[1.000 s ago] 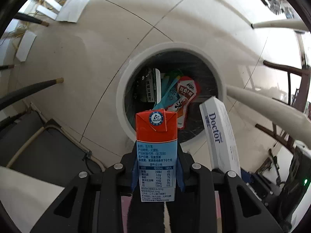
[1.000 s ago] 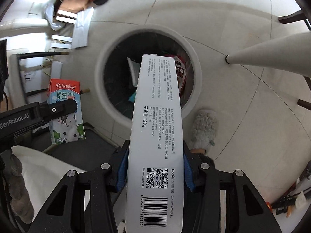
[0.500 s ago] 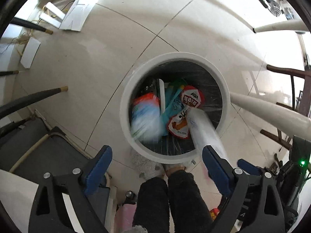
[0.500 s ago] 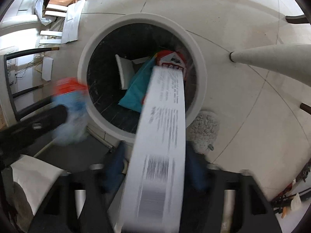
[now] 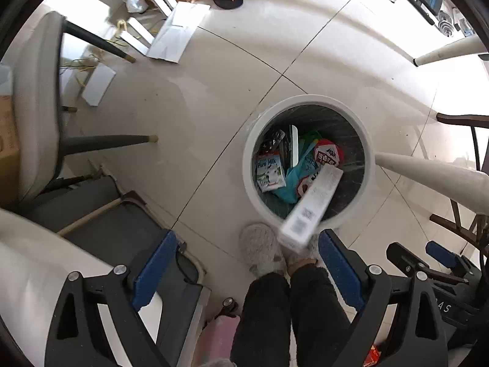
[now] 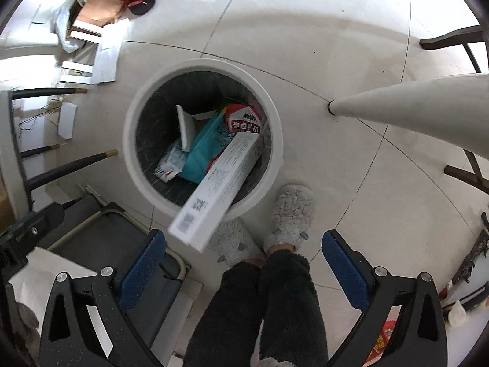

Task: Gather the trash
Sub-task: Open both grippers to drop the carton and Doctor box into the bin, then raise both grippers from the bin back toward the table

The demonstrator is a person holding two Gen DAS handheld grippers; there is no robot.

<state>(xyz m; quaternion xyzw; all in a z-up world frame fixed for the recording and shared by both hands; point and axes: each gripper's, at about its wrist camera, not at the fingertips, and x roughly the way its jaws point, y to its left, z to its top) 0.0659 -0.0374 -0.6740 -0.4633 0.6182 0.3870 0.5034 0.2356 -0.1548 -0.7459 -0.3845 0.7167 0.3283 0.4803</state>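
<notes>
A round white trash bin (image 5: 369, 165) (image 6: 275, 153) with a black liner stands on the tiled floor below both grippers. The milk carton (image 5: 269, 172) (image 6: 170, 162) lies inside it beside a teal bag (image 6: 204, 146) and a red snack packet (image 6: 244, 120). The long white toothpaste box (image 5: 311, 206) (image 6: 217, 186) is in the air, slanting over the bin's near rim. My left gripper (image 5: 246, 264) is open and empty. My right gripper (image 6: 244, 263) is open and empty above the bin.
The person's legs and grey fluffy slippers (image 6: 290, 217) stand next to the bin. A white table leg (image 6: 412, 101) slants in at the right. A chair (image 5: 39, 98) and a grey mat (image 5: 101, 214) are at the left. Papers and boxes (image 5: 174, 33) lie on the far floor.
Both grippers opened and rose. The milk carton fell from the left gripper into the bin. The toothpaste box left the right gripper and is dropping toward the bin.
</notes>
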